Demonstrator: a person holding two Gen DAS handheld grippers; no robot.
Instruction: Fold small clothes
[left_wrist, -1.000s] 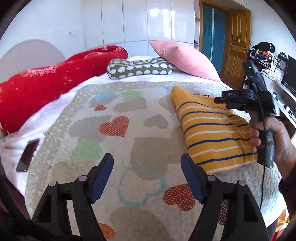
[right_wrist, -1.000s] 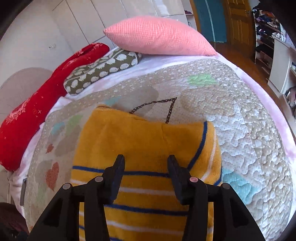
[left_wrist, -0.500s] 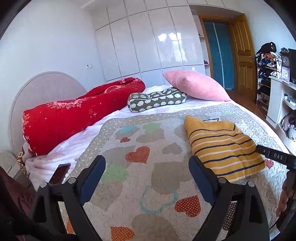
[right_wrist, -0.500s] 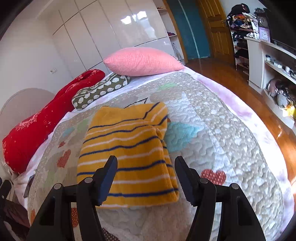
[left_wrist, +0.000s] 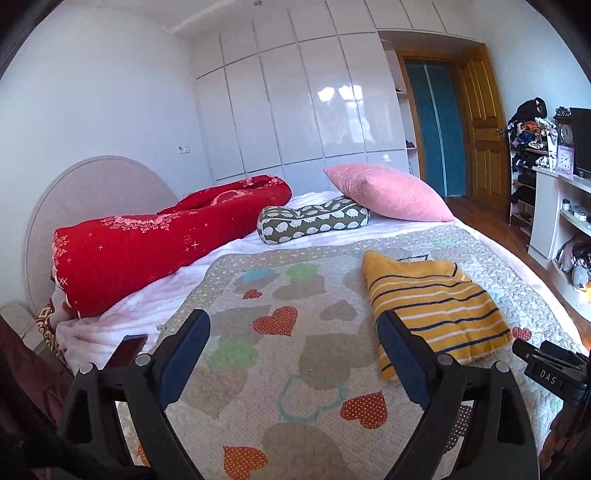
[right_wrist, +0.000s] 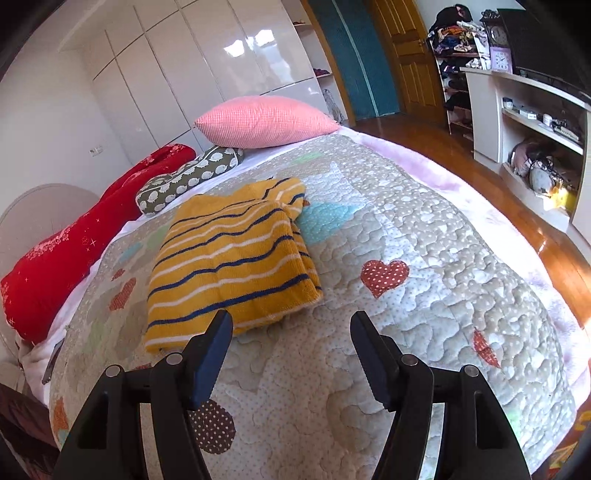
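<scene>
The bed (left_wrist: 491, 251) fills most of the room, its pale quilt (right_wrist: 424, 236) stitched with coloured hearts and spread flat over a white sheet; behind it a wall of glossy white wardrobe doors (left_wrist: 295, 110) stands shut, so what they hold cannot be seen. Along the bed's far side lies a long rolled red blanket (left_wrist: 155, 236), then a pink pillow (right_wrist: 266, 120) propped at the head end, with a smaller olive bolster (left_wrist: 314, 221) patterned in white just in front of it. To the right, open white shelves (right_wrist: 532, 122) carry small jars and boxes too small to tell apart, with bags slumped in the lower bay; a clock (right_wrist: 500, 61) stands on top. The task's garment, a folded yellow striped jumper (right_wrist: 229, 258), lies flat on the quilt, on the near half of the bed, apart from both grippers. The left gripper (left_wrist: 293, 354) hovers over the quilt with its jaws spread wide and nothing between them, having just been opening; the right gripper (right_wrist: 291, 350) sits just short of the jumper's near edge, jaws parted and empty, likewise just opened. A dark phone (left_wrist: 127, 349) lies at the bed's left edge; on the right gripper's body, seen from the left camera, a small label (left_wrist: 548, 377) reads "DAS".
</scene>
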